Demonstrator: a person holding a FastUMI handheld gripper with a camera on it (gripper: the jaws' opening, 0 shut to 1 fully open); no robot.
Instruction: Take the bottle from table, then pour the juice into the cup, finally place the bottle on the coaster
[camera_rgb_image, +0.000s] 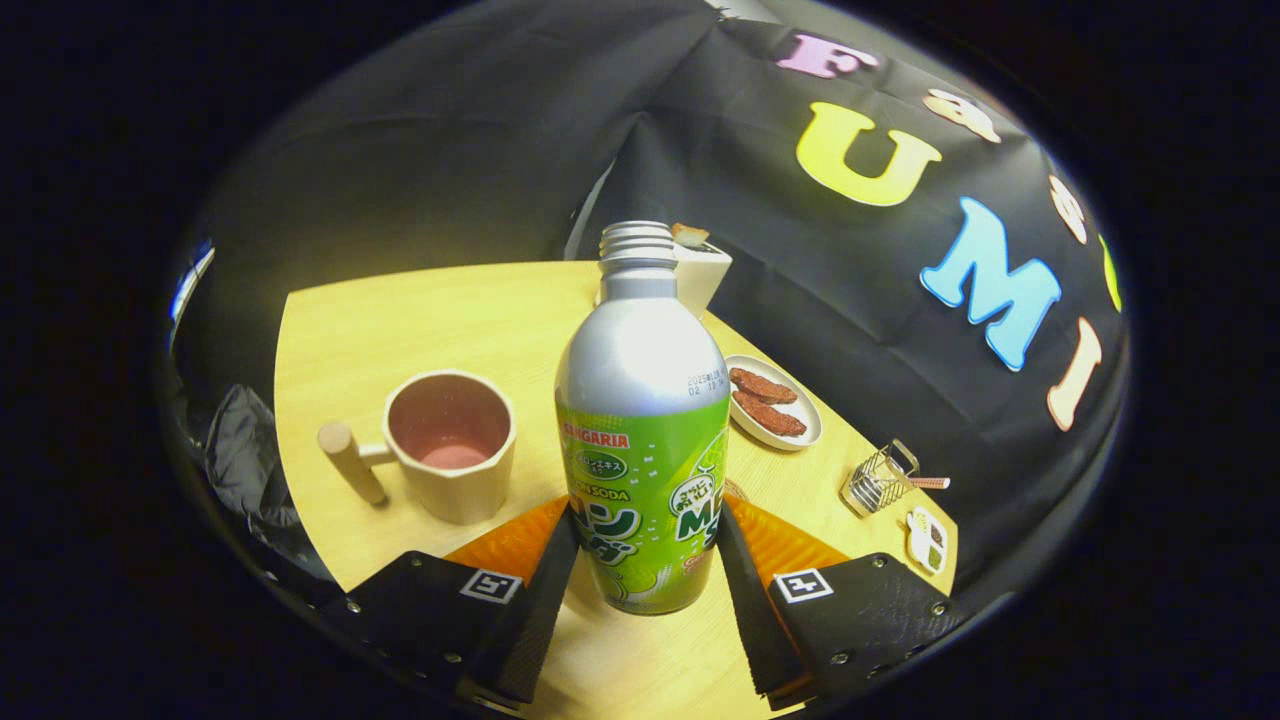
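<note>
On the bottle (642, 430) between my tongs (645, 560) I read "SANGARIA" on a red band; below it, "SODA". Its printed date is too small.

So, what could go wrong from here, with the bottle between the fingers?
1. The bottle has no cap, so tilting it early could spill juice on the table.
2. The gripper holds it low on its body; the tall bottle may tip.
3. The cup stands close beside it and could get knocked.

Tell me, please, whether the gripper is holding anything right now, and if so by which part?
Yes: the gripper is shut on the bottle, its two fingers pressing on the lower body from either side, over the green label.
</note>
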